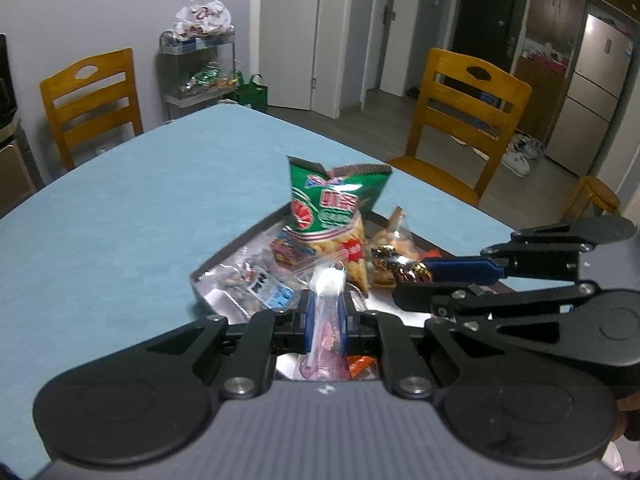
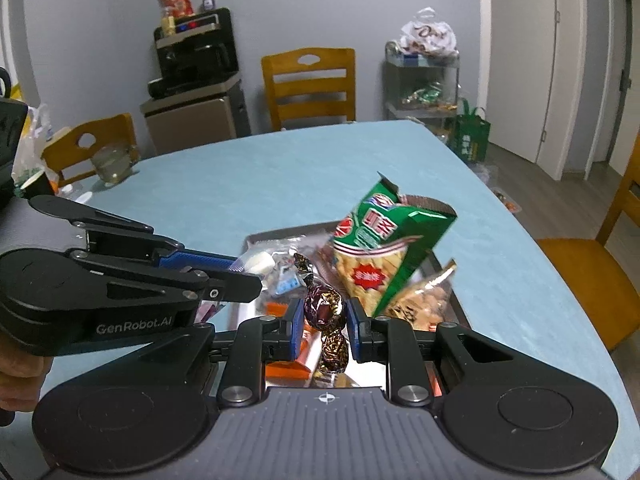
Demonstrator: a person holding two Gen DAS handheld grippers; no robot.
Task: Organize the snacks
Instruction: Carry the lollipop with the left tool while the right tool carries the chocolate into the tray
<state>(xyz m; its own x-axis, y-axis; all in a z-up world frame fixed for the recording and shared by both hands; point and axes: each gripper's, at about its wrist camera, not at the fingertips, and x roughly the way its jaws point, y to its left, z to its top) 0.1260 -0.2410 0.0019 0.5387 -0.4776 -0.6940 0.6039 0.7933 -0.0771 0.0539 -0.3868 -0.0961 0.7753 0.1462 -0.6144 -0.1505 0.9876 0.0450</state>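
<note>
Crinkly foil candy pinched, thin clear packet clamped, metal tray

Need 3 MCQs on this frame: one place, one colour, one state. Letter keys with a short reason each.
1. Where does the green snack bag stand?
A. in the tray
B. on a chair
C. on the floor

2. What colour is the tablecloth?
A. red
B. light blue
C. white

3. What does the right gripper hold?
A. nothing
B. a cup
C. a foil-wrapped candy

Key: 1 A, the bag rises upright among the snacks in the tray. 2 B, the cloth is light blue in both views. 3 C, its blue pads press the brown-and-gold wrapper from both sides.
</note>
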